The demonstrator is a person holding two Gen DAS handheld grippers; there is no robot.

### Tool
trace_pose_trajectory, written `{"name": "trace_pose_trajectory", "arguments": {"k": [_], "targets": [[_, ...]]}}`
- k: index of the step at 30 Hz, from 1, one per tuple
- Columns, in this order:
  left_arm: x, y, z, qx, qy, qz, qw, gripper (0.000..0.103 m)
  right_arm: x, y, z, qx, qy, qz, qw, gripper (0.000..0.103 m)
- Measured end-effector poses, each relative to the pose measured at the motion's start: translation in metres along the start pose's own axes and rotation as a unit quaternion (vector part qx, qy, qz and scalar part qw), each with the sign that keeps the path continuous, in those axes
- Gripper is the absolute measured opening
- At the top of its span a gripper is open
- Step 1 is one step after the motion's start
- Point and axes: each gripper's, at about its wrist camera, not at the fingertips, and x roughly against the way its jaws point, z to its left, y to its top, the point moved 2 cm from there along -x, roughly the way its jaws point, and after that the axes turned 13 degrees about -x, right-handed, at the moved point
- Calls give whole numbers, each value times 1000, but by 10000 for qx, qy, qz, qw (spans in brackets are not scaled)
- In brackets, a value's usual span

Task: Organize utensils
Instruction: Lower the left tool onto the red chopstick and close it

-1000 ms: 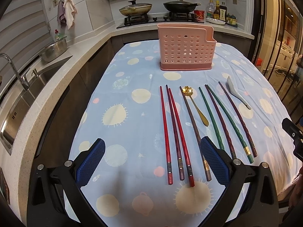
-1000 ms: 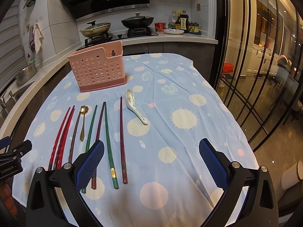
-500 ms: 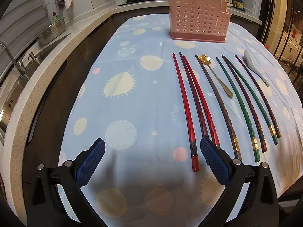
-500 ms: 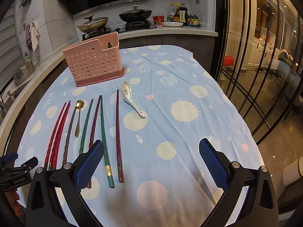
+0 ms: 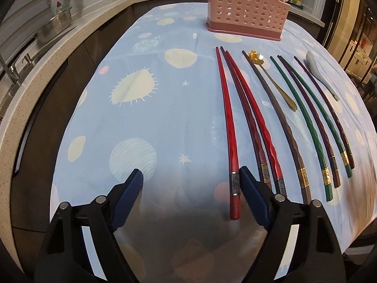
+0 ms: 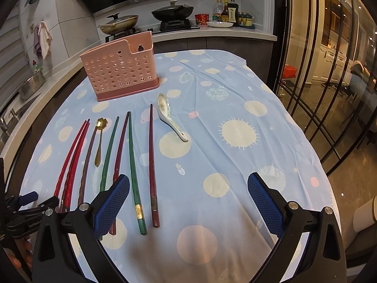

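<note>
A pink perforated utensil holder [image 5: 246, 9] [image 6: 120, 70] stands at the far end of the blue spotted tablecloth. Several chopsticks lie side by side in front of it: red ones [image 5: 232, 127] [image 6: 70, 160], brown, green [image 6: 133, 165] and dark purple. A gold spoon [image 5: 273, 80] [image 6: 99, 141] lies among them and a white ceramic spoon [image 6: 169, 115] [image 5: 320, 75] to the right. My left gripper [image 5: 192, 181] is open, low over the cloth, its right finger beside the leftmost red chopstick's handle end. My right gripper [image 6: 188, 184] is open and empty, above the cloth right of the chopsticks.
A counter with a sink and a steel bowl [image 5: 54, 27] runs along the left. A stove with pans [image 6: 172, 11] and bottles stands behind the table. Glass doors [image 6: 329, 70] are on the right. The tablecloth's near edge [image 5: 353, 226] hangs close by.
My left gripper has moved forward and down, closer to the handle ends of the red chopsticks. My right gripper has shifted slightly forward. Both stay open.
</note>
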Motion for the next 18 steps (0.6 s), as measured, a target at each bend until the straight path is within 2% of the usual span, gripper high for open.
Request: {"name": "trace_pose_trajectory", "arguments": {"k": [4, 5, 6, 7, 9, 15, 18], "targets": [[2, 0, 2, -5, -69, -42, 10000, 56, -4, -2, 2, 10, 18, 55, 10000, 96], [3, 0, 3, -10, -83, -55, 9999, 49, -4, -2, 3, 18, 29, 69, 10000, 96], [4, 0, 3, -19, -110, -70, 9999, 39, -5, -2, 4, 30, 35, 78, 10000, 96], [4, 1, 2, -40, -132, -79, 9999, 33, -5, -2, 5, 44, 43, 85, 9999, 96], [5, 2, 2, -75, -230, -107, 9997, 10, -6, -3, 7, 71, 68, 96, 9999, 96], [4, 11, -3, -140, -505, -167, 9985, 7, -10, -1, 12, 152, 106, 142, 9997, 96], [5, 20, -1, -115, -492, -248, 9984, 7, -12, 3, 15, 181, 162, 158, 9996, 96]]}}
